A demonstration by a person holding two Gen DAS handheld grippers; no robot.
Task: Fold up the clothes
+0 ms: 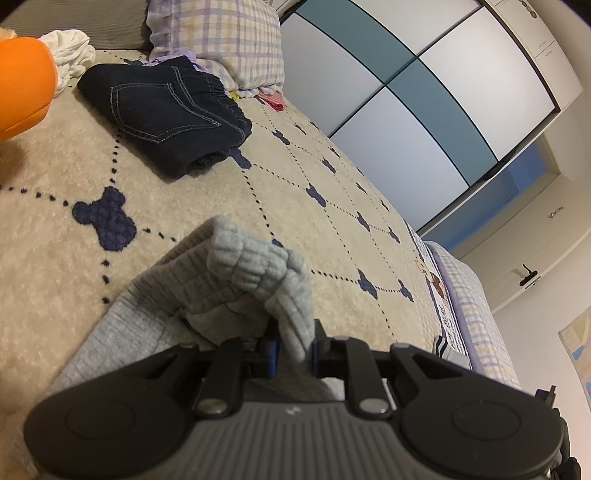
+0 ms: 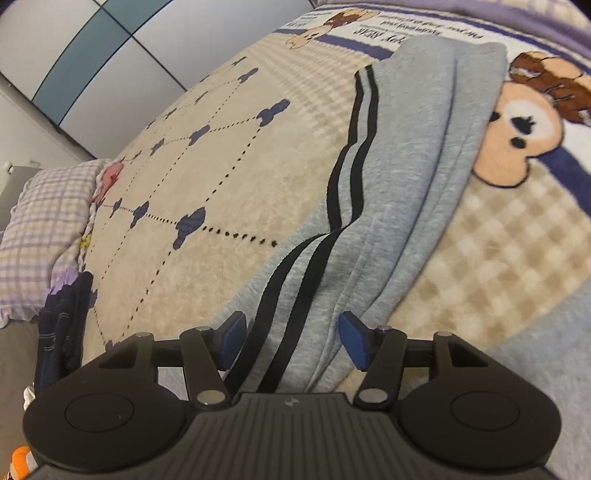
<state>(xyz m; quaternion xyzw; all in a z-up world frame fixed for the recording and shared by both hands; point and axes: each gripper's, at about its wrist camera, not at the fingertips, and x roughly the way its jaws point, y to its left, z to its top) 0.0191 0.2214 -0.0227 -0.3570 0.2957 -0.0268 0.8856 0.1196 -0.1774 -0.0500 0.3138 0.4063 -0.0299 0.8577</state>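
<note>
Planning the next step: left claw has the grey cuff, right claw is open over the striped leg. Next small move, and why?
Probably close the right claw on the grey sweatpants: its pads straddle the striped fabric without pressing, while the left claw already pinches the ribbed cuff. Both ends need holding before folding.

Grey striped sweatpants — lengthwise-folded, cuff lifted, on bed

Upside-down print on blanket, blurred, no text legible
</note>
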